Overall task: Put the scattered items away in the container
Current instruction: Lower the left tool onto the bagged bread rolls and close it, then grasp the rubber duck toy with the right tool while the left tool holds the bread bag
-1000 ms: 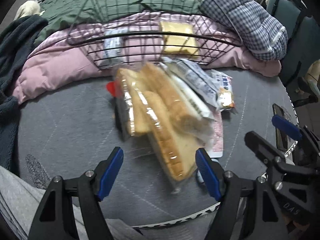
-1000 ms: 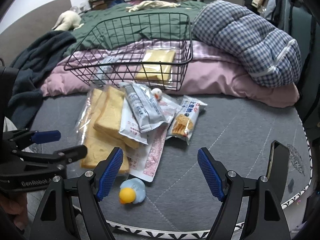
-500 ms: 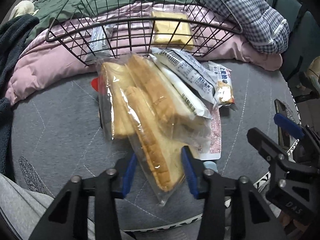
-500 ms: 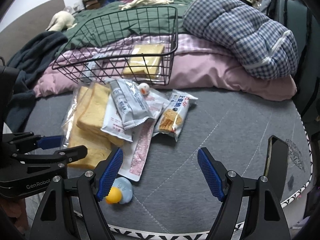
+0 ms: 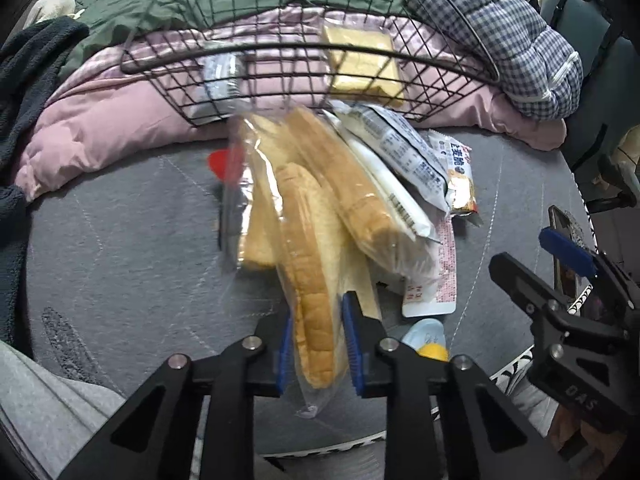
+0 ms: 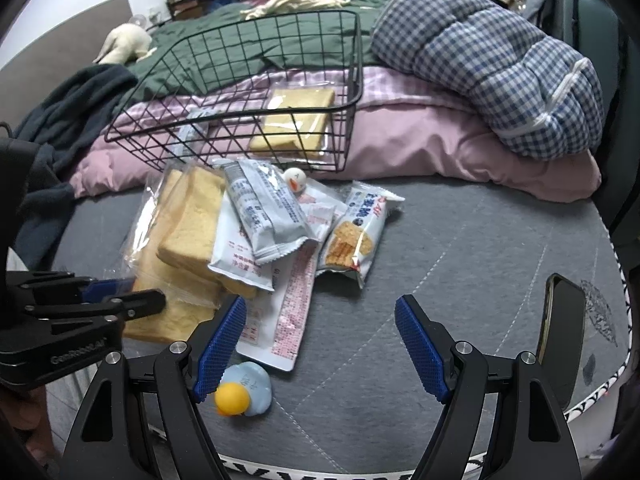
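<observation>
My left gripper (image 5: pixel 316 346) is shut on the near end of a clear bag of sliced bread (image 5: pixel 308 216), which also shows in the right wrist view (image 6: pixel 188 236). White snack packets (image 6: pixel 264 216) and a cracker packet (image 6: pixel 356 232) lie over and beside the bread. A black wire basket (image 6: pixel 256 92) sits tilted on the pink quilt behind, holding a wrapped bread slice (image 6: pixel 296 120) and a packet. My right gripper (image 6: pixel 320 344) is open and empty above the grey mattress, near a small blue and yellow duck toy (image 6: pixel 244 390).
A phone (image 6: pixel 558 332) lies at the mattress's right edge. A checked blue pillow (image 6: pixel 488 64) sits back right, a pink quilt (image 6: pixel 440 144) and green blanket behind the basket, a dark blanket (image 6: pixel 64 120) at left. A small white duck toy (image 6: pixel 296 178) lies by the basket.
My left gripper moved forward and closed from wide open onto the near end of the bread bag. The right gripper drifted slightly and stayed open.
</observation>
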A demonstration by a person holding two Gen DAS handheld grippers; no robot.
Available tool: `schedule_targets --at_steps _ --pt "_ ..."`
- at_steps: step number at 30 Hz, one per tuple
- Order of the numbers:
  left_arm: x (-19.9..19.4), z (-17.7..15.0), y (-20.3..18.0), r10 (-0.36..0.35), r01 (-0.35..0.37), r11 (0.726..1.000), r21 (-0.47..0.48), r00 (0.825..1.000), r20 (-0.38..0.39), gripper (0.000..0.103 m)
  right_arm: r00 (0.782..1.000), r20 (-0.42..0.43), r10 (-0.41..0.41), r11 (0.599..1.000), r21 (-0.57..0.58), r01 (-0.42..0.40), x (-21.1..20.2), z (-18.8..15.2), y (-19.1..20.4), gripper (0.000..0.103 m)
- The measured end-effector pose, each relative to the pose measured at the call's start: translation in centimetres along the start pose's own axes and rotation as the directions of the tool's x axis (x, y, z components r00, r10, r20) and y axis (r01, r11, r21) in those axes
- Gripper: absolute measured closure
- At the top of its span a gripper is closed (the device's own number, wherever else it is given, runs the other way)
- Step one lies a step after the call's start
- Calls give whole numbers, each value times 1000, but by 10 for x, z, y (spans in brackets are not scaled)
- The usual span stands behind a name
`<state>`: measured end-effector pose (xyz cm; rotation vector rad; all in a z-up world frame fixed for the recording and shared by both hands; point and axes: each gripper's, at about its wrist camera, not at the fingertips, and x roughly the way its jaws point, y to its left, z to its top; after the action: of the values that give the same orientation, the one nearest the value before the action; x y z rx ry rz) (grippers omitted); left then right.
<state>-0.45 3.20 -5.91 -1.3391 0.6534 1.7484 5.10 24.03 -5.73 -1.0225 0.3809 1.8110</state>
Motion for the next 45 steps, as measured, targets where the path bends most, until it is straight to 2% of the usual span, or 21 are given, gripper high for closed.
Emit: schedule_targets --at_steps 7,12,18,23,27,34,37,39,41,45 --pt "-16 -8 24 11 -11 1000 -4 1000 11 80 1000 -15 19 999 -32 -20 1 -5 25 25" --pt "-21 -25 29 34 -34 999 31 999 8 80 995 -87 38 998 -46 -42 11 -35 39 25" --pt "-12 -54 32 54 -52 997 57 998 -26 80 989 -147 8 997 -81 -20 31 -59 53 25" --pt "-10 -52 31 53 -52 997 58 998 -20 80 985 -169 -13 996 -84 -1 45 -63 53 25" --pt "-8 -52 32 51 -50 997 57 999 -18 78 979 -205 3 998 -65 -16 59 -64 51 25" --pt "5 -44 30 18 -16 999 49 999 -45 60 977 -215 -3 999 -41 -6 62 -65 46 41" --pt "12 -42 29 13 -11 999 44 999 -48 57 976 -215 -13 999 -41 4 62 -65 46 49" --pt "13 -41 28 5 -3 999 46 999 -41 61 977 -213 -19 999 -40 11 60 -65 45 55" --pt "10 -41 28 -4 6 999 52 999 -39 70 977 -213 -14 1000 -30 8 59 -64 43 55" --pt "-3 -40 29 -26 27 998 55 1000 -14 78 978 -207 0 1000 -14 -3 53 -61 41 55"
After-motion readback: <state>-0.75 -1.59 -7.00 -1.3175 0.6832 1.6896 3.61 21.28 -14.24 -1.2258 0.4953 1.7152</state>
